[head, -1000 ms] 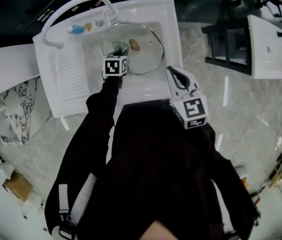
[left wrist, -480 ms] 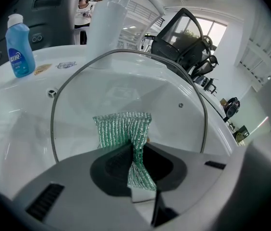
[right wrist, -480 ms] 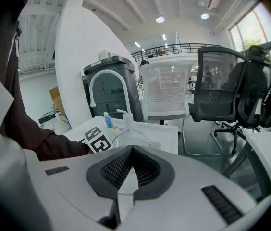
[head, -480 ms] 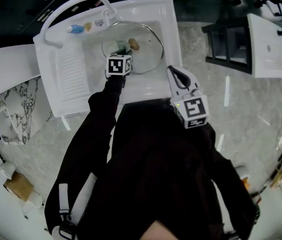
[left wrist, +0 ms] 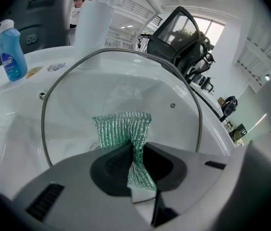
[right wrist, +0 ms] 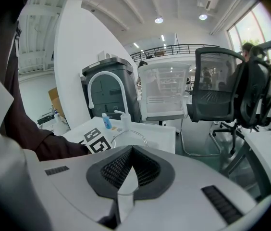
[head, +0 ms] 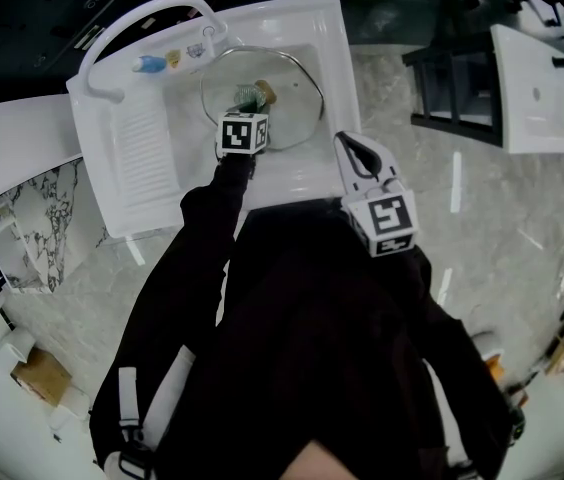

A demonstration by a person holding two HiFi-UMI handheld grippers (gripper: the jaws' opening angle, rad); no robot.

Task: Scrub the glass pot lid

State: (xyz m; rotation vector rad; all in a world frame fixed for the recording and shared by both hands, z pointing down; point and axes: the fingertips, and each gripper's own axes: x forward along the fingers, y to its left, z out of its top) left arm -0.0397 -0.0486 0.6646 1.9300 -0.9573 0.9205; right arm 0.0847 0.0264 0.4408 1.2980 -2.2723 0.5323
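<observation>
Okay, my left tool [left wrist: 136,170] is clamped on a green mesh scrub cloth [left wrist: 123,126], and the cloth's free end fans out over the glass pot lid [left wrist: 126,88]. The lid sits in the basin of the white sink [head: 142,148]. My right tool [right wrist: 125,177] is pinched shut on nothing and hovers by the sink's front edge. A blue bottle [left wrist: 11,52] stands on the sink's back rim.

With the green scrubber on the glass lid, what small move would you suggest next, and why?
Probably sweep the left tool sideways across the glass lid: its jaws clamp the green scrubber, which covers only a small central patch.
</observation>
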